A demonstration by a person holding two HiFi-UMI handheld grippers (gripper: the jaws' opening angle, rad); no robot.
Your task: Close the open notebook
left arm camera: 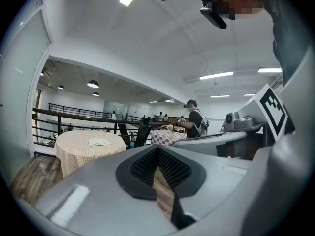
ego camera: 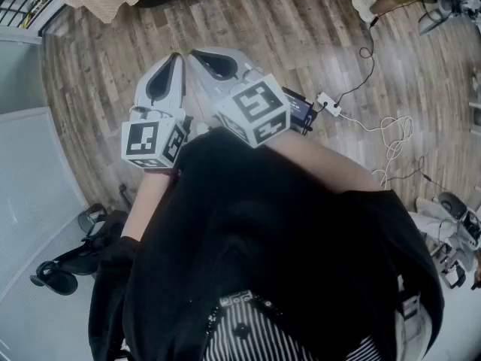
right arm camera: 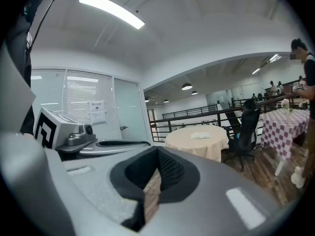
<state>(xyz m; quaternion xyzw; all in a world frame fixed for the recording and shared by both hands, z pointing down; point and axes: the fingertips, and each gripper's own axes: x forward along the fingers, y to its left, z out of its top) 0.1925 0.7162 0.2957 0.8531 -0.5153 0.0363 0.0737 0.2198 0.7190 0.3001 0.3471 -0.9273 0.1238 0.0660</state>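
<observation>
The person keeps both forearms tucked to the chest, above the wood floor (ego camera: 301, 43). A round clothed table (right arm camera: 197, 144) stands well away. The left gripper (ego camera: 176, 56) and right gripper (ego camera: 197, 53) sit side by side, near level, each with jaws pressed together and empty. The open notebook (right arm camera: 201, 136) lies on that table.

Paper notebook (right arm camera: 200, 135), cloth tablecloth (right arm camera: 194, 147), wood floor (ego camera: 285, 36)

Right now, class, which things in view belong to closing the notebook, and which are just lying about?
Belong to the job:
notebook, open on the round table
left gripper, shut
right gripper, shut

Just lying about:
office chair
checked table
power strip on the floor
</observation>
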